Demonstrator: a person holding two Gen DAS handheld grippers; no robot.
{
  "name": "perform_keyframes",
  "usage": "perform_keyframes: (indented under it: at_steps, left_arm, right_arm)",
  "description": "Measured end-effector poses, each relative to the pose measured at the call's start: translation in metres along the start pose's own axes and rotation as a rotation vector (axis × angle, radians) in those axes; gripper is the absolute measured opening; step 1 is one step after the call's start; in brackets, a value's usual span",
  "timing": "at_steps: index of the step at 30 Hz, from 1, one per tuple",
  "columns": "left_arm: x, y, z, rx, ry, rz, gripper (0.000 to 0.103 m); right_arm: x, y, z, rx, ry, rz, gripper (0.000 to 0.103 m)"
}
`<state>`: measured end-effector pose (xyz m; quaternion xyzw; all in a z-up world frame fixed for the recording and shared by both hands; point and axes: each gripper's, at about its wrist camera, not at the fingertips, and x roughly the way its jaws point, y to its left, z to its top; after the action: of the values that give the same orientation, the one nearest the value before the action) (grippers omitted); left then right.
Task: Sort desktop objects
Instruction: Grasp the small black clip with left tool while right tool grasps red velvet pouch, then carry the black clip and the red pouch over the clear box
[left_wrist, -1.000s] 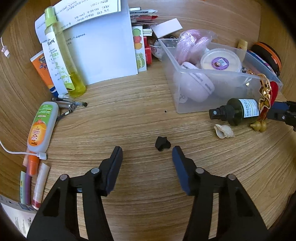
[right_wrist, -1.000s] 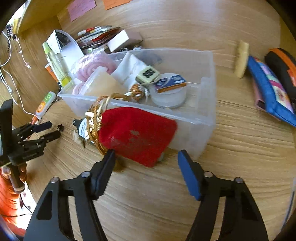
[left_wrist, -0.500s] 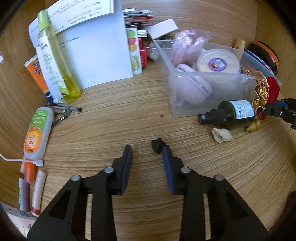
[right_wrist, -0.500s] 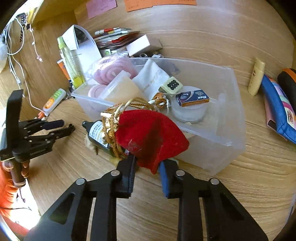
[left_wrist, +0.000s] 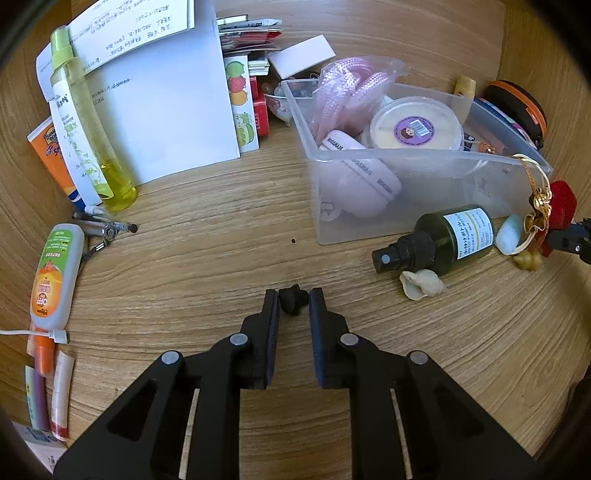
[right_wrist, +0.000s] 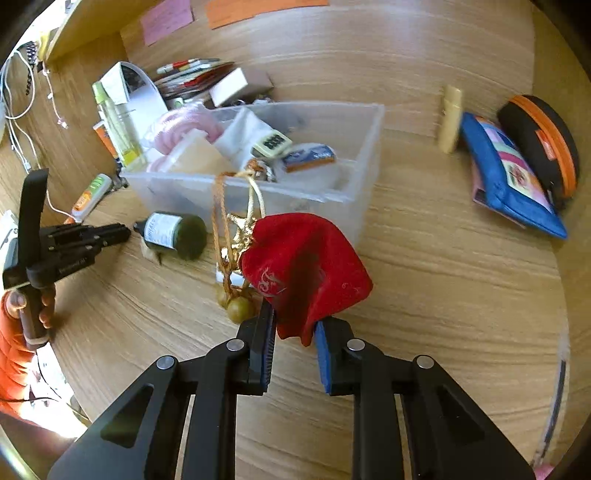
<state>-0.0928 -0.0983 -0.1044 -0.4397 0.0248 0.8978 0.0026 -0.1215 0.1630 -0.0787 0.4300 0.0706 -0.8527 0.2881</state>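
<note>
My left gripper (left_wrist: 293, 295) points down at the wooden desk, shut on a small black lump (left_wrist: 293, 302) that rests on the wood between its pads. My right gripper (right_wrist: 293, 317) is shut on the lower corner of a red velvet pouch (right_wrist: 306, 266), held just off the desk in front of the clear plastic bin (right_wrist: 373, 147). The pouch's gold cord (right_wrist: 221, 206) loops up to the bin's front rim, and its beads (right_wrist: 238, 308) hang by my left finger. In the left wrist view the pouch (left_wrist: 561, 199) shows at the bin's (left_wrist: 406, 157) right corner.
A dark green spray bottle (left_wrist: 454, 236) lies in front of the bin, with a shell (left_wrist: 421, 284) beside it. Papers (left_wrist: 159, 110), a yellow-green bottle (left_wrist: 88, 125) and tubes sit on the left. A blue pouch (right_wrist: 509, 177) and an orange-rimmed case (right_wrist: 539, 144) lie right of the bin.
Both grippers went from open to shut: the left closed around the black lump, the right closed on the red pouch and drew it back from the bin, stretching its cord.
</note>
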Motion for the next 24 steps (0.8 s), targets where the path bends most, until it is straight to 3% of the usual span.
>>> perform_keyframes:
  at_steps: [4, 10, 12, 13, 16, 24]
  left_arm:
    - [0.002, -0.004, 0.001, 0.004, 0.002, 0.007, 0.016]
    - [0.005, -0.005, 0.003, -0.001, -0.006, 0.01, 0.016]
    - [0.006, -0.006, 0.003, -0.005, -0.011, 0.014, 0.015]
    - [0.006, -0.006, 0.002, -0.008, -0.014, 0.02, 0.015]
    - [0.006, -0.007, 0.001, -0.017, -0.022, 0.028, 0.013]
    - [-0.005, -0.005, -0.01, -0.048, -0.049, 0.026, 0.012]
  right_arm:
    - [0.004, 0.0, -0.001, 0.0, 0.014, -0.005, 0.025]
    - [0.014, 0.002, 0.004, -0.003, 0.008, 0.016, 0.041]
    - [0.015, 0.003, 0.005, 0.009, -0.003, 0.048, 0.041]
    - [0.015, 0.003, 0.006, 0.015, -0.014, 0.059, 0.039]
    - [0.011, 0.004, 0.008, 0.011, -0.033, 0.054, 0.019]
    - [-0.022, -0.008, 0.004, 0.035, -0.084, 0.012, 0.014]
